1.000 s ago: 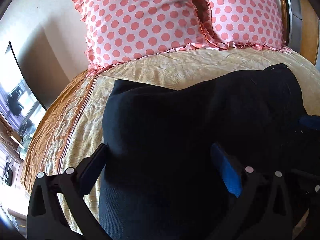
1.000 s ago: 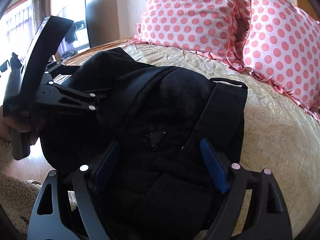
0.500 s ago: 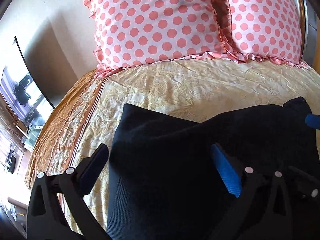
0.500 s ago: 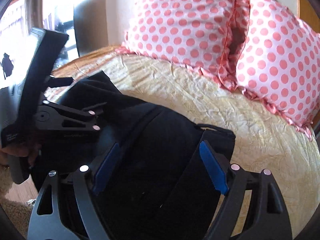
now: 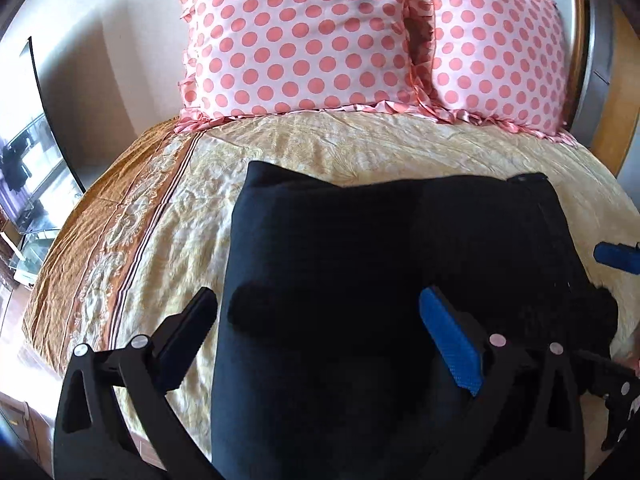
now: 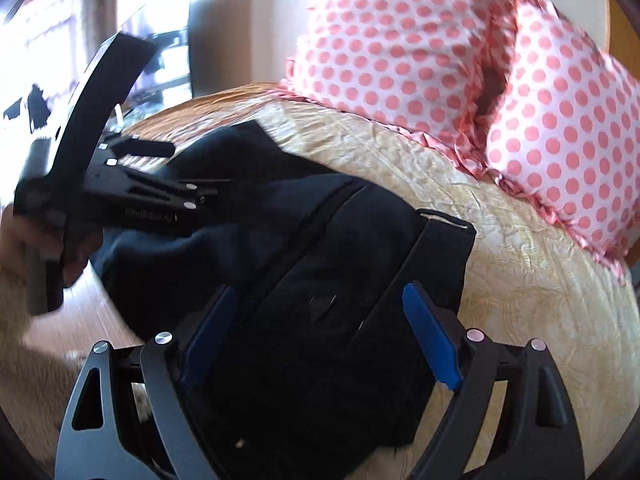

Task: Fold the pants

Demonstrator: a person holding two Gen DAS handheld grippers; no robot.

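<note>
Black pants (image 5: pixel 360 280) lie folded in a thick bundle on the cream bedspread (image 5: pixel 320 148), near the bed's front edge. My left gripper (image 5: pixel 320 328) is open, its jaws wide apart over the left part of the bundle. My right gripper (image 6: pixel 320 328) is open too, its jaws spread over the waistband end of the pants (image 6: pixel 340 260). In the right wrist view the left gripper's black body (image 6: pixel 132 196) shows at the left, held by a hand. A blue fingertip of the right gripper (image 5: pixel 618 256) shows at the right edge of the left wrist view.
Two pink polka-dot pillows (image 5: pixel 304 36) (image 6: pixel 560 120) stand at the head of the bed. The bedspread has a brown patterned border (image 5: pixel 116 216) on the left. A dark TV screen (image 6: pixel 208 44) stands beyond the bed's left side. A wooden floor (image 6: pixel 80 320) lies below.
Both grippers have drawn back toward the bed's front edge and lowered the black bundle onto the bedspread. More bare bedspread now shows between the pants and the pillows.
</note>
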